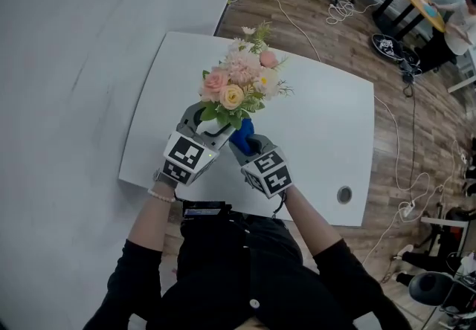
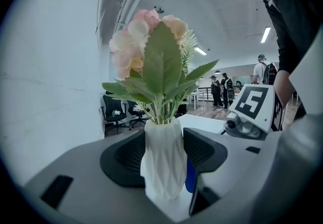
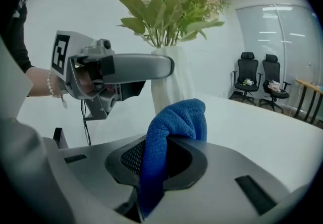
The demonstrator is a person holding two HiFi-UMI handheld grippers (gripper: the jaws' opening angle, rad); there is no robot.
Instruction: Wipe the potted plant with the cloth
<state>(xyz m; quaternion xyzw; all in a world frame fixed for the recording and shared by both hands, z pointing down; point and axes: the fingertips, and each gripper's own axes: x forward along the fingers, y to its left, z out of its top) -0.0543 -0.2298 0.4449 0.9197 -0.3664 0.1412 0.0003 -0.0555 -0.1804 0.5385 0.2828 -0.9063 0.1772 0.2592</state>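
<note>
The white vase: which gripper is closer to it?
Left. The left gripper grips the white vase between its jaws. The right gripper, shut on the blue cloth, sits just beside the vase.

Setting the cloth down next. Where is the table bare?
Bare white tabletop lies right of the white ribbed vase of pink flowers, out to the round hole. Crowded at the near edge: left claw gripping it, right claw holding blue cloth.
</note>
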